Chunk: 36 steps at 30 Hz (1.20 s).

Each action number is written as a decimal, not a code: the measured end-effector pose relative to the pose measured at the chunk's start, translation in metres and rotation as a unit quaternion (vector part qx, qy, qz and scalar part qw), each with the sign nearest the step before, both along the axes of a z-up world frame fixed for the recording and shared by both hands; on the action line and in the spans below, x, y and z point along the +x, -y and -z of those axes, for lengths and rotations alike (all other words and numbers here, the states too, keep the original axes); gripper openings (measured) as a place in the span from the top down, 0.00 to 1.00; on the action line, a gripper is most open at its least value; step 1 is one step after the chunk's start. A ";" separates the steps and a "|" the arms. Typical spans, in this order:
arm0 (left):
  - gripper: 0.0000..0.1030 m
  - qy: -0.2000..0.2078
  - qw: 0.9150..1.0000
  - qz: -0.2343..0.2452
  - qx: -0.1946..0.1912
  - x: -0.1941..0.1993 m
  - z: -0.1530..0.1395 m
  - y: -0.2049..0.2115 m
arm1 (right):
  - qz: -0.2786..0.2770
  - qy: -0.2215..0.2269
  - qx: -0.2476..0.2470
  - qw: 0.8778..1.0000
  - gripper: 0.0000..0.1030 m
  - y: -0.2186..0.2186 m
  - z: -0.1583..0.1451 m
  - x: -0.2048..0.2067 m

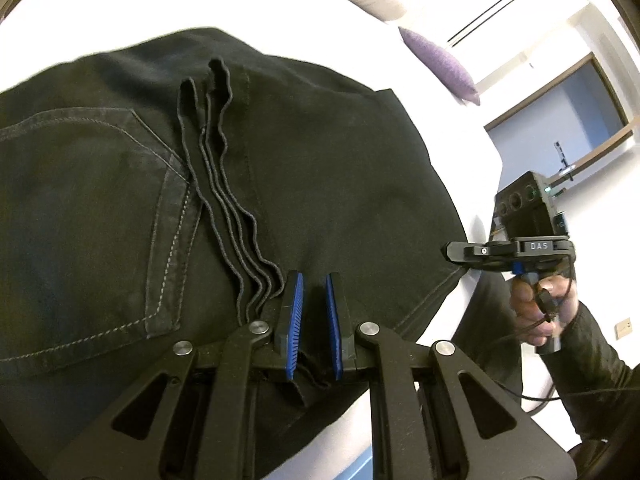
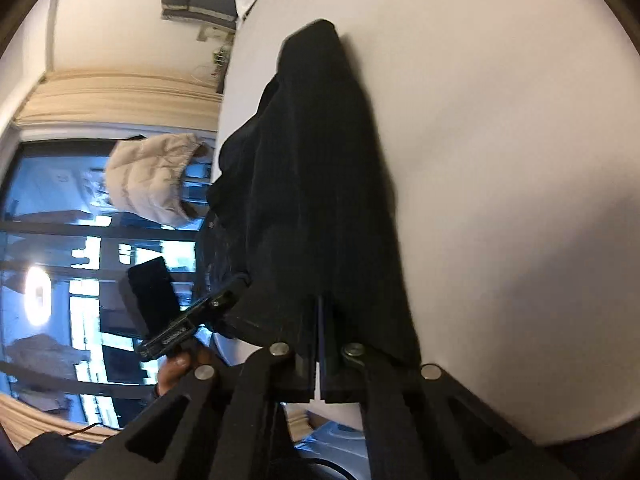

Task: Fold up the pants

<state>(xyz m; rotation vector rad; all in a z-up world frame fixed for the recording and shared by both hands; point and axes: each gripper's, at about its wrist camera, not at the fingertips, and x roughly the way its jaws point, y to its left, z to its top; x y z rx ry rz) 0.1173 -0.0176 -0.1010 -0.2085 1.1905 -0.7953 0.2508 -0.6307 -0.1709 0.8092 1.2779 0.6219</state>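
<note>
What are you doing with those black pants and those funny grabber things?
A person is folding black pants on a white bed, with a two-finger grabber in each hand. The left gripper sits with its blue pads apart over a bunch of stacked fabric edges, not pinching anything. The right gripper is closed, and its pads seem to pinch the edge of the dark cloth. The fold is only partly done.

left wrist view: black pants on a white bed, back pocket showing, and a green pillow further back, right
Nearly, but the pillow is purple, not green; the left wrist view shows it lying on the white bed beyond the black pants. The rest holds: the back pocket with its pale stitching shows on the left of that view.
</note>
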 end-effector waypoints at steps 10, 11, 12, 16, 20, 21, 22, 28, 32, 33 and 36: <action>0.88 0.078 0.987 -0.128 -0.061 -0.055 -0.063 -0.099 | -0.005 0.067 0.106 0.992 0.34 -0.085 -0.024 0.035; 0.88 0.081 0.983 -0.151 -0.068 -0.060 -0.067 -0.115 | 0.007 0.044 0.098 0.994 0.41 -0.087 -0.006 0.039; 0.89 0.084 0.975 -0.188 -0.078 -0.068 -0.070 -0.142 | 0.024 0.023 0.070 0.997 0.78 -0.091 0.012 0.043; 0.88 0.072 0.942 -0.303 -0.123 -0.097 -0.066 -0.222 | 0.048 -0.011 0.047 0.998 0.72 -0.092 0.016 0.047; 0.37 0.051 0.907 -0.392 -0.148 -0.115 -0.048 -0.279 | 0.067 0.042 0.070 0.994 0.22 -0.094 -0.025 0.042; 0.21 0.042 0.897 -0.412 -0.153 -0.119 -0.040 -0.289 | 0.075 0.054 0.086 0.992 0.22 -0.097 -0.034 0.042; 0.04 0.033 0.882 -0.438 -0.172 -0.124 -0.031 -0.298 | 0.076 0.056 0.097 0.991 0.22 -0.098 -0.036 0.042; 0.04 -0.024 0.866 -0.436 -0.243 -0.125 0.002 -0.308 | 0.056 0.039 0.132 0.989 0.29 -0.127 -0.031 0.046; 0.05 -0.048 0.861 -0.432 -0.265 -0.116 0.018 -0.309 | 0.032 0.027 0.139 0.989 0.46 -0.142 -0.022 0.051; 0.05 -0.056 0.852 -0.436 -0.283 -0.114 0.024 -0.312 | 0.028 0.025 0.141 0.989 0.48 -0.144 -0.022 0.052; 0.09 -0.062 0.842 -0.443 -0.301 -0.110 0.037 -0.317 | 0.017 0.025 0.144 0.989 0.48 -0.147 -0.024 0.057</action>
